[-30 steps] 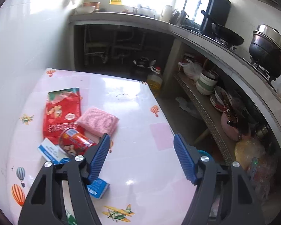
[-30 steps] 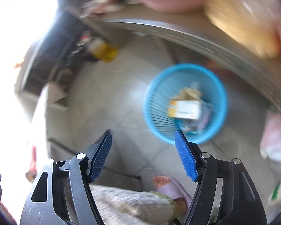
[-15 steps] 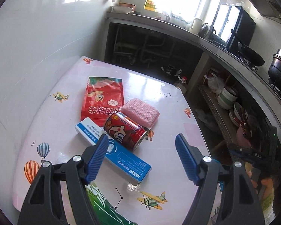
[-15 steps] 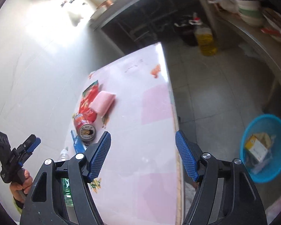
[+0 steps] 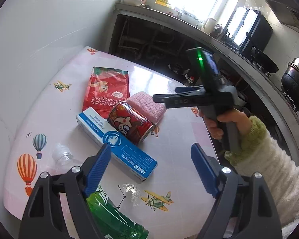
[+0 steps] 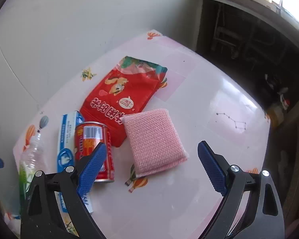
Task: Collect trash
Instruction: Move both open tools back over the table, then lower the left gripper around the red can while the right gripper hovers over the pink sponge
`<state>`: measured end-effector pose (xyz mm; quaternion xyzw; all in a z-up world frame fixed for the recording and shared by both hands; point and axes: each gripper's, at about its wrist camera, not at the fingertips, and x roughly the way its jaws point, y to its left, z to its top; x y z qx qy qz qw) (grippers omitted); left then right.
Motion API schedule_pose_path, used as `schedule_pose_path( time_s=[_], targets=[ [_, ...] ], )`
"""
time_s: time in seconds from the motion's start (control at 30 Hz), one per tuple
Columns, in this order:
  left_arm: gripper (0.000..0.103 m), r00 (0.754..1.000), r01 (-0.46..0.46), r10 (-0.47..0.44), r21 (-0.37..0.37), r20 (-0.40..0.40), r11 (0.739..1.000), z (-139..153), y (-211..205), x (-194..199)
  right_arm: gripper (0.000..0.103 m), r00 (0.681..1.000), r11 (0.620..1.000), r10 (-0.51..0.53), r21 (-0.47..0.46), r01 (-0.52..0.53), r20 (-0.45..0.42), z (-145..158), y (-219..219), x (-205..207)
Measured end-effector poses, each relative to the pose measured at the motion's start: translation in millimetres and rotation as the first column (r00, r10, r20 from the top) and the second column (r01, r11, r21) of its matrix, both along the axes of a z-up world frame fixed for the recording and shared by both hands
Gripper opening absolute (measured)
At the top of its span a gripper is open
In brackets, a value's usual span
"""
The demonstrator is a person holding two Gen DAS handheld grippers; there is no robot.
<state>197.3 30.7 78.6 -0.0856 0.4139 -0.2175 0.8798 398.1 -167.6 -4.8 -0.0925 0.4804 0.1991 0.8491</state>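
**Both grippers poised over a littered kitchen tabletop**

Kitchen surroundings frame the scene: a pale wall on the left and a long grey stone counter [image 5: 225, 45] running along the far and right sides, with a dark pot [image 5: 295, 81] at its right end. Against the wall stands the glossy pink tabletop [image 6: 219, 103], printed with hot-air balloons and little aeroplanes, and the trash lies bunched on its left half.

Farthest back is a flat red foil snack bag [image 6: 125, 93] with a cartoon animal on it. Just right of its near end lies a pink knitted scouring pad [image 6: 153, 141], its far left corner overlapping the bag. A long blue-and-white cardboard box [image 5: 117, 145] lies in front of the bag, and a red printed tin can [image 5: 131, 121] rests on its side, touching the box and close against the pad. Nearest on the left, a clear plastic bottle with a green label [image 5: 109, 215] lies with its open neck pointing away.

A person's right hand [image 5: 225, 123], in a fluffy white sleeve with a green cuff [image 5: 269, 159], grips the handle of the right gripper [image 6: 149, 163]. Its blue-padded jaws are spreading wider, hanging above the pad and can with nothing between them. Seen from the left camera, this gripper reaches in from the right above the pad.

Low over the near edge, the left gripper [image 5: 151, 167] also has its jaws opening, empty, with the near end of the box and the bottle beneath them.
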Motion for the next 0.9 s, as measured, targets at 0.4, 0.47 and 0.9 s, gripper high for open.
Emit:
schedule_pose_path(
  time_s=[0.4,0.47,0.9],
  targets=[
    [0.08,0.996,-0.09,0.09,-0.016,0.016,0.996,9,48,14,0.088,0.988,1.0,0.021,-0.017,-0.024,-0.155,-41,19,40],
    [0.08,0.99,-0.141,0.142,-0.027,0.017,0.99,13,66,21,0.088,0.987,1.0,0.016,-0.024,-0.02,-0.16,-44,18,39],
    [0.08,0.968,-0.221,0.201,-0.137,-0.148,0.966,-12,111,78,0.08,0.979,0.991,-0.132,0.007,0.134,-0.155,-53,-12,20]
  ],
)
